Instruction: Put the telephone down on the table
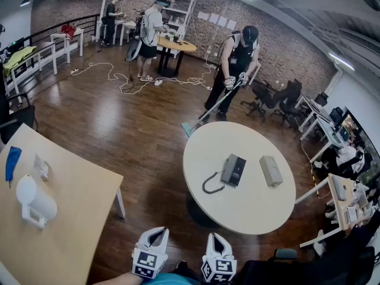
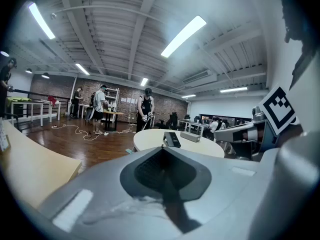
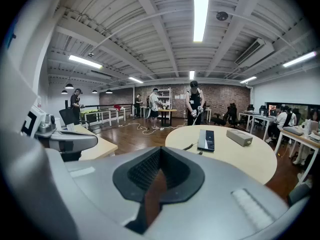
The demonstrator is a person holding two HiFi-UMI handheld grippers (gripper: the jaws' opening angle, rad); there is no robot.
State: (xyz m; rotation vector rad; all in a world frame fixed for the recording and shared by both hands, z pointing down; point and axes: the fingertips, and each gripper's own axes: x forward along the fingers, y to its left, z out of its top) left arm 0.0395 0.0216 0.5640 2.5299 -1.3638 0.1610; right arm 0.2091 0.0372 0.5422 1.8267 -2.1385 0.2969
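The telephone (image 1: 233,170), a dark grey slab with a curled cord (image 1: 211,184), lies flat on the round white table (image 1: 249,209). It also shows far ahead in the left gripper view (image 2: 172,139) and the right gripper view (image 3: 206,139). My left gripper (image 1: 155,234) and right gripper (image 1: 215,237) hang side by side at the bottom of the head view, close to my body and well short of the table. Both hold nothing. The left gripper's (image 2: 162,150) dark pads meet, and so do those of the right gripper (image 3: 160,150).
A grey box (image 1: 271,171) lies on the round table right of the telephone. A wooden table (image 1: 65,218) at my left carries a white jug (image 1: 34,202) and a blue item (image 1: 12,162). Beyond the round table a person mops (image 1: 234,64). Cables (image 1: 119,76) trail over the wooden floor.
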